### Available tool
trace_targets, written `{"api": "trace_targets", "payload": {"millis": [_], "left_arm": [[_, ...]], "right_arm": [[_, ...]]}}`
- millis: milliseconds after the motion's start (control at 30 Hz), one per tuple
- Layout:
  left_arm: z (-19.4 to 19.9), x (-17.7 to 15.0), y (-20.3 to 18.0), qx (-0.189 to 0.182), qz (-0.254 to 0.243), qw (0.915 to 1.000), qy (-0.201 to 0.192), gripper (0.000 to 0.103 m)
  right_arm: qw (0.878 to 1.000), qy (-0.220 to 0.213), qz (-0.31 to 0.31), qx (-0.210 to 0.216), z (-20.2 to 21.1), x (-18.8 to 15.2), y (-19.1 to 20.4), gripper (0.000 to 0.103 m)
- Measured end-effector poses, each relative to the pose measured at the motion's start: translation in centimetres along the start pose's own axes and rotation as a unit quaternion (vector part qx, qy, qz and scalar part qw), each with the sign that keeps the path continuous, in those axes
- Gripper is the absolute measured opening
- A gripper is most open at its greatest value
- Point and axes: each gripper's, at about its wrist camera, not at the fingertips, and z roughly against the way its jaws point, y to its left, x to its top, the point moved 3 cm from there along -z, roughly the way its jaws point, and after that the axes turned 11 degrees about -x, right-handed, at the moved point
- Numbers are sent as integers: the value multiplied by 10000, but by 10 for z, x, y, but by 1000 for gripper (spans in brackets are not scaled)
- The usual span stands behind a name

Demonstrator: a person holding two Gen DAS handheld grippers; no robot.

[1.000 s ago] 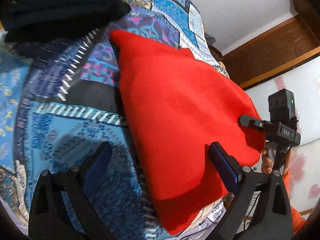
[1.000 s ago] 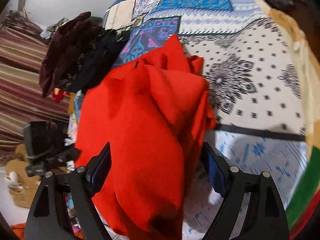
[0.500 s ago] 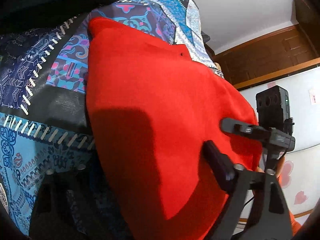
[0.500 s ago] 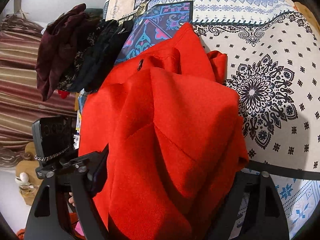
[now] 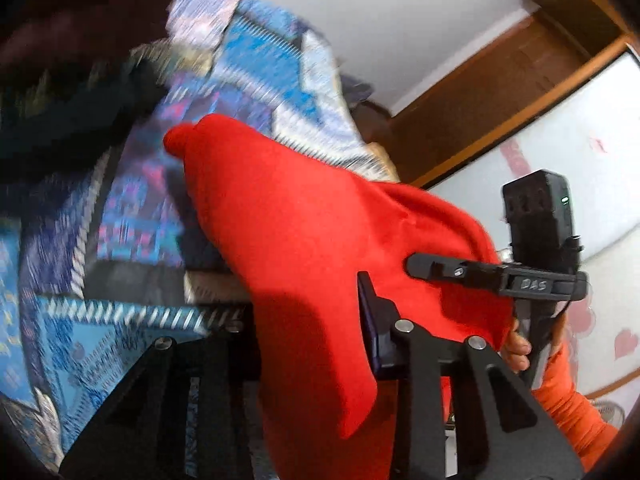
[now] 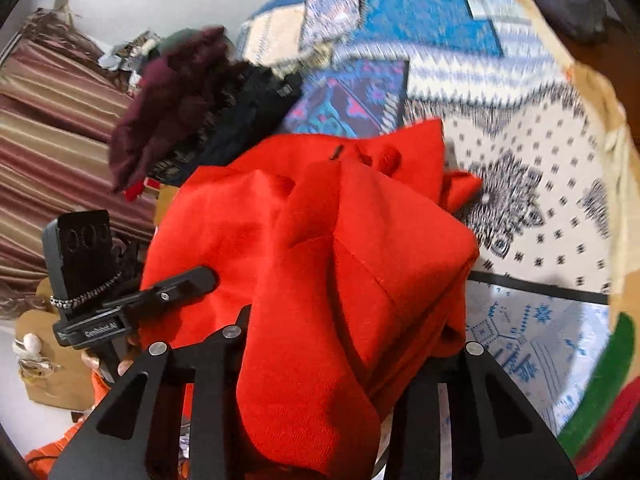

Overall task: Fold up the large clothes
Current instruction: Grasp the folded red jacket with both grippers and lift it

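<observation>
Both grippers, left (image 5: 320,328) and right (image 6: 344,344), have just been closing and now clench the red garment (image 5: 304,220), lifted off the bed's (image 6: 540,184) near edge. Soft, thick, probably weighty; grip hems, though blur hides them.

Two cameras, one on each gripper, looking forward and down along the black fingers. Both very close to the red cloth (image 5: 304,216) near the bed's front edge. Shared by both: the red cloth, the patterned bedspread (image 6: 540,184), the dark clothes pile (image 6: 188,96) at the bed's far side.
</observation>
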Motion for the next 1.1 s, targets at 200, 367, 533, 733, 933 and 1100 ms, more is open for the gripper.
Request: {"api": "trace_targets", "payload": {"millis": [200,367,533,733,933,1100], "left_arm": [[53,48,-66,-27,-974,9943,-429,33],[116,93,-104,-4,-1602,9822,-984,33],[175,137,-107,217,-1898,9708,-1454,33],[234,193,-60,482,-1779,9653,-1849,33],[251,231,48,1093,-1333,9680,-1826,33],[224,241,186,1623,-148,9777,-1327,43]], "right_arm": [[9964,-818,220,18,61,24,32,31],[9872,-1491,572,51,103,64,77,31],[9746,-1979,1031,171,124,104,131,31],[9651,-2190,1341,512,100,160,189,31],[9680,-1893,1520,635,14,212,236,31],[9792,-1240,1538,466,-79,231,243,31]]}}
